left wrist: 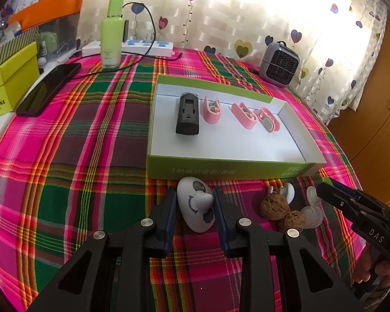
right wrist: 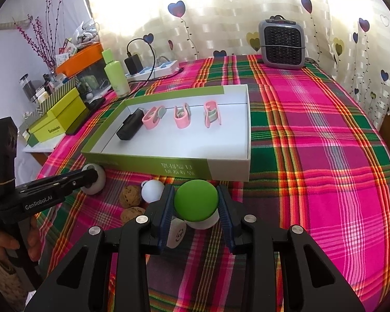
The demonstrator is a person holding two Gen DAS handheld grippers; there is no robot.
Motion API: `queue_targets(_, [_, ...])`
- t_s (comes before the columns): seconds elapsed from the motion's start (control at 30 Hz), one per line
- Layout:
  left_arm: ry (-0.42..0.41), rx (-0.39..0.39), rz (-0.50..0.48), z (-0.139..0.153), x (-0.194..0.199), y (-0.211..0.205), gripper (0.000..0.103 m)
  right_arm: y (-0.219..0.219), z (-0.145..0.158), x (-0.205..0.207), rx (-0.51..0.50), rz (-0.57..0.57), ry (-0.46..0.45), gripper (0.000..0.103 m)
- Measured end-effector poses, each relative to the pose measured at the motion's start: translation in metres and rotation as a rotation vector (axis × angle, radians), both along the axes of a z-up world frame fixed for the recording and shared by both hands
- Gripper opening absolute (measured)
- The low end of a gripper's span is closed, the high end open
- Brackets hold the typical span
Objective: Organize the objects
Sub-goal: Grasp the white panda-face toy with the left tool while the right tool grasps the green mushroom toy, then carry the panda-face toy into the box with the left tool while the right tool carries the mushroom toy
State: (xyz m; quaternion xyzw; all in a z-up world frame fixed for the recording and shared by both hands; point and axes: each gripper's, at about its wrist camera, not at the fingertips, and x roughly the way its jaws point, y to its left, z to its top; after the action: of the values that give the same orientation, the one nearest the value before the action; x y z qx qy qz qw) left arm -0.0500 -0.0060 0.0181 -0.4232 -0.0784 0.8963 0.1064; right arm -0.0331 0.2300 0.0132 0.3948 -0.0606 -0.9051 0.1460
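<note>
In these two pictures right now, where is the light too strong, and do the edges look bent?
Left wrist view: the heart-print curtain is washed out by backlight, and the plaid tablecloth bulges with fisheye curving. Right wrist view: the same glare on the curtain, dark rounded corners; the green box tray stays sharp.

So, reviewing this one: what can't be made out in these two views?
- White piece under the green-capped toy: right wrist view, hidden by the right gripper.
- Print on the box wall: left wrist view, too small.
- White toys behind the walnuts: overlapping, shapes unclear.
</note>
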Motion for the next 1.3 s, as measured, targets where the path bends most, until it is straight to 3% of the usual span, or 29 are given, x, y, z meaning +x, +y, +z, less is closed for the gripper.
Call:
queue_targets(0.73, [0.053,0.021,-0.035,0.03,-0.002,0.007,0.025,0.003,0.022,-0.005,-0.055,0.017,0.039,0.034])
queue_targets(1.3, [0.045,0.058,-0.092,0.038,-0.045,0.027,0.025,-0.002,0.032,-0.049,-0.061,0.026,0.046,0.034])
